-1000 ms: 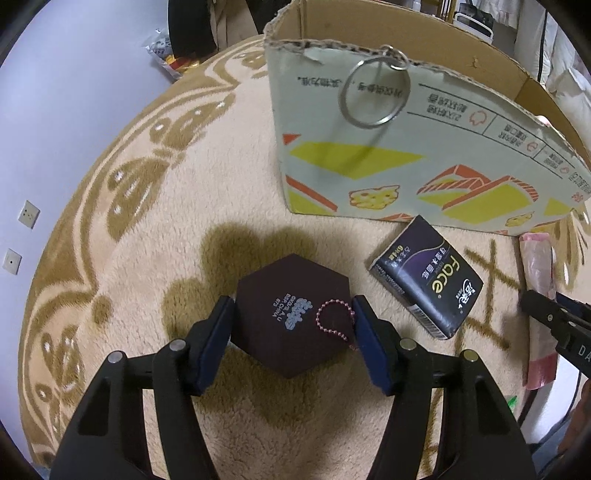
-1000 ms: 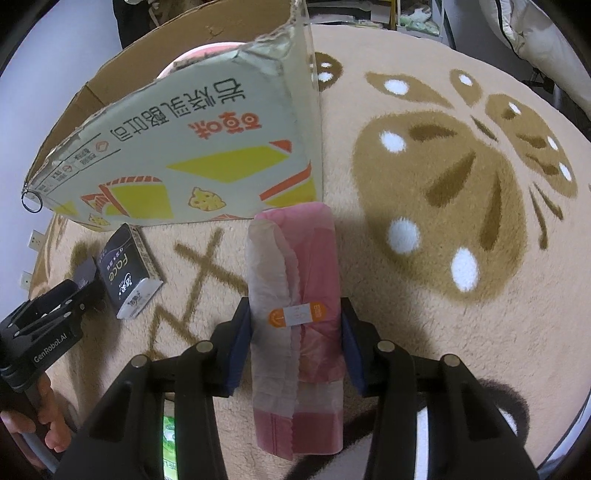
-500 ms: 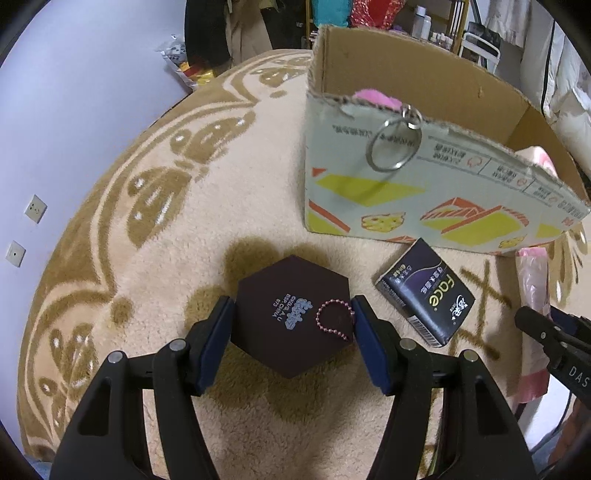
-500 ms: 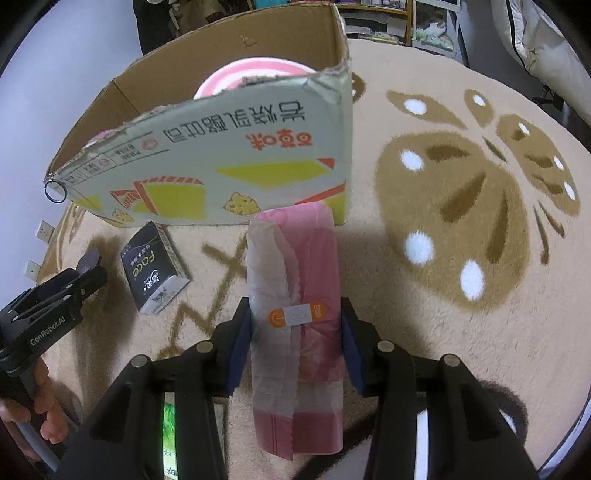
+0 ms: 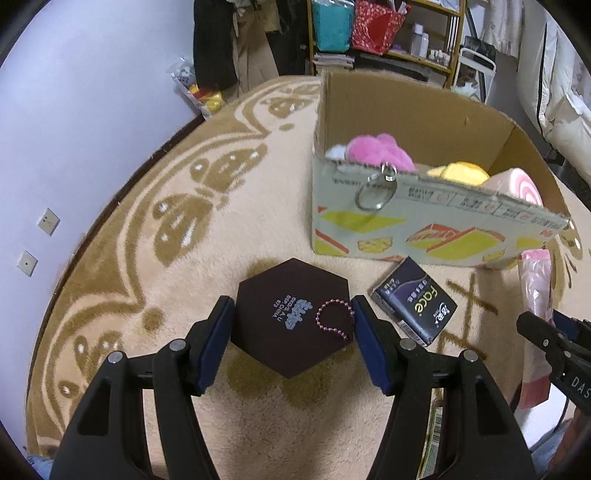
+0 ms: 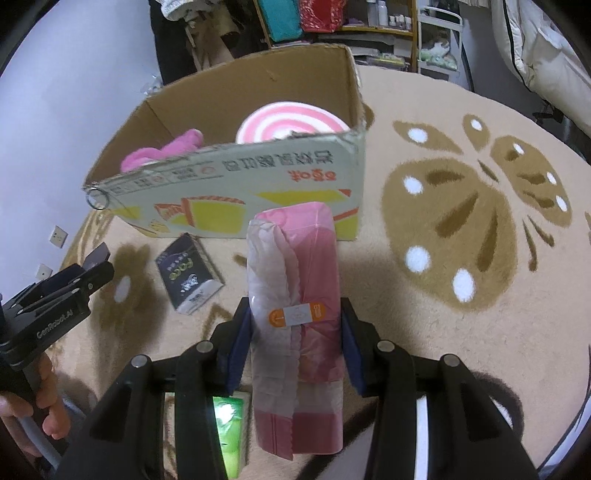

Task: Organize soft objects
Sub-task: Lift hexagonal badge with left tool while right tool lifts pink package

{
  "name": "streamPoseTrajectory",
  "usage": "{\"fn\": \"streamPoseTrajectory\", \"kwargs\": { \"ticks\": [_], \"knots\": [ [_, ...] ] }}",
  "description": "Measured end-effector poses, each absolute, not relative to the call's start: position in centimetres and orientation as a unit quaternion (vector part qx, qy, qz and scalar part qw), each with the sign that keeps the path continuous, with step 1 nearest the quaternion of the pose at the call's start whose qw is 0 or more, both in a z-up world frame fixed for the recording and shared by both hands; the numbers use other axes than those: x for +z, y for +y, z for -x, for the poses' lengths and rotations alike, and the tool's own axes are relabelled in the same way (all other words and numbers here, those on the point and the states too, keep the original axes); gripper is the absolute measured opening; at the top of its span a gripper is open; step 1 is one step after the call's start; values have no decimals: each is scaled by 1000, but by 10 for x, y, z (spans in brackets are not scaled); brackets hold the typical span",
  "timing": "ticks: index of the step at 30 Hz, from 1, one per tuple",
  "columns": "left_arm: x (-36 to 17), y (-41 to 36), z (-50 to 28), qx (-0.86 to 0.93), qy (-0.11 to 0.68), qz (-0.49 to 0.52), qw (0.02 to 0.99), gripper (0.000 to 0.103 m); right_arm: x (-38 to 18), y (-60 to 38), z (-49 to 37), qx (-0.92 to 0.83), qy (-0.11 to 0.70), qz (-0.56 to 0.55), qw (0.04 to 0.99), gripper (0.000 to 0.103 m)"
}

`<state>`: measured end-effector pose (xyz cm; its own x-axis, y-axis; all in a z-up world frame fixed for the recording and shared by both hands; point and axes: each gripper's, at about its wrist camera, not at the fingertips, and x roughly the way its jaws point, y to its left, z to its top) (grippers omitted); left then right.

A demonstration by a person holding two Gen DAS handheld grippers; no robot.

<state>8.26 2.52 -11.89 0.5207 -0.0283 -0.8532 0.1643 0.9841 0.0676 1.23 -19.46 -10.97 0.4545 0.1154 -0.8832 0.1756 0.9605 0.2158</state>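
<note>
both loads have risen toward the cardboard box [image 5: 424, 236] (ready to drop in): left gripper [image 5: 291, 328] clenched on the hexagonal box [image 5: 284, 314], right gripper [image 6: 295, 332] on the pink bag roll [image 6: 299, 273].

Home bedroom: rug [image 5: 155, 206], bedding [image 6: 546, 48], shelves [image 5: 402, 33].

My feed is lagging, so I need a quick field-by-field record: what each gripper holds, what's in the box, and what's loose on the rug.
left gripper: shut on dark hexagonal box, pink bead chain lying on its lid
right gripper: shut on pink bag roll, lifted above the rug
cardboard box: open top; holds pink plush, pink-and-white swirl cushion, yellow plush
box rim: metal key ring hanging at its corner
loose on rug: dark tissue pack, in front of the box
</note>
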Motion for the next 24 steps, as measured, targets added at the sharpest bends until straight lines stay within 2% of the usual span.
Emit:
{"fn": "streamPoseTrajectory", "kwargs": {
  "ticks": [9,10,12,13,15,21,24],
  "knots": [
    [-77,28,-74,-53,438,-69,895,62,-79,-190,3,-14,470,-125,873,47],
    [-72,28,-73,-55,430,-68,899,50,-72,-190,6,-12,459,-128,879,47],
    [-61,29,-73,-59,418,-67,904,45,-61,-191,9,-10,442,-129,888,47],
    [-55,29,-72,-64,410,-63,908,28,-57,-191,8,-9,434,-129,891,47],
    [-49,30,-73,-83,407,-53,908,6,-47,-190,8,-2,417,-127,900,47],
    [-62,37,-83,-81,436,-25,896,7,-35,-183,6,11,395,-120,911,47],
    [-79,40,-89,-84,469,-11,879,20,-38,-184,4,13,396,-126,910,47]
  ]
}}
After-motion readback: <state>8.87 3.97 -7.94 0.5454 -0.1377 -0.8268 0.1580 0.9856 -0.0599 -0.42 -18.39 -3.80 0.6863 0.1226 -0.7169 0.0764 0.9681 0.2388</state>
